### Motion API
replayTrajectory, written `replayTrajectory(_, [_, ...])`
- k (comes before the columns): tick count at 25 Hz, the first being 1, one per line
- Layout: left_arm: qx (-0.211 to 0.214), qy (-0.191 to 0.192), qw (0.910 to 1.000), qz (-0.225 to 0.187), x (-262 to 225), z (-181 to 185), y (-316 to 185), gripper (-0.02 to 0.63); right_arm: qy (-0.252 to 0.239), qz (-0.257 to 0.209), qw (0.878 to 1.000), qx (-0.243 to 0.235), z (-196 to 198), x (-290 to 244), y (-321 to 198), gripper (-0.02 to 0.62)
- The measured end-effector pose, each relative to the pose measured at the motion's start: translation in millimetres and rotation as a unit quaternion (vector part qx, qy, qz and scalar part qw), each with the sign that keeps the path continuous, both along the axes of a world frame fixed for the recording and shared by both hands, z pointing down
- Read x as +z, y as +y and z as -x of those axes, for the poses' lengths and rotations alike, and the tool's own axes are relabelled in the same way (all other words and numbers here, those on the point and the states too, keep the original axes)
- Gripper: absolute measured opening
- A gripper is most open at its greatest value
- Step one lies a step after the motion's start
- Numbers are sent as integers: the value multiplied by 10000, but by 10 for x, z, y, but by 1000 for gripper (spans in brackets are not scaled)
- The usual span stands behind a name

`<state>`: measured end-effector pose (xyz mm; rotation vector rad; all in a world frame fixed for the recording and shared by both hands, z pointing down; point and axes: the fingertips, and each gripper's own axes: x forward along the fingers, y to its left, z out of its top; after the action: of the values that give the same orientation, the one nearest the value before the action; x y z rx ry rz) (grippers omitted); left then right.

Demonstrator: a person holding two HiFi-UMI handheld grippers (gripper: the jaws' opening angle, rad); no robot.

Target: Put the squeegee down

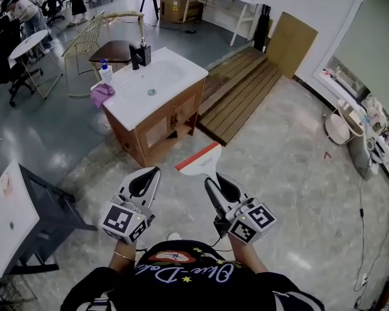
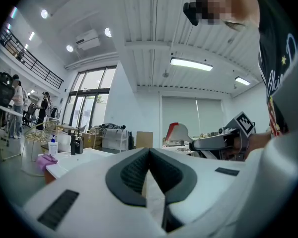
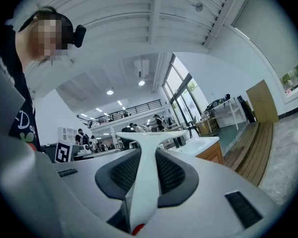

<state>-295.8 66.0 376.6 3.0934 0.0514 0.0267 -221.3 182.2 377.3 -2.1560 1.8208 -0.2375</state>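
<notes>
between right tongs: white squeegee, handle gripped, red-edged blade.

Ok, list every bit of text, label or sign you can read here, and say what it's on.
Nothing reads cleanly.
Shirt: white cursive print, upside down in the head view, not legible.
Left marker cube and right marker cube: black-and-white square codes, no letters.
Pump bottle: label too small to read.
Cardboard box: markings too small to read.
Squeegee: no print visible.
</notes>
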Motion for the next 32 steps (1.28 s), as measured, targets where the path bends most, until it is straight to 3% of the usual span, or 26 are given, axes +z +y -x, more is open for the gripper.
replayTrajectory(13, [41, -261, 9996, -81, 129, -66, -251, 5, -384, -77, 9992, 8, -93, 173, -304, 108])
replayTrajectory(22, [-407, -248, 9989, 6, 101, -406, -392, 6, -525, -111, 9982, -268, -587, 204, -433, 109])
replayTrajectory(32, [-518, -356, 9980, 51, 154, -1007, -342, 6, -678, -38, 9969, -401, -1241, 287, -433, 109])
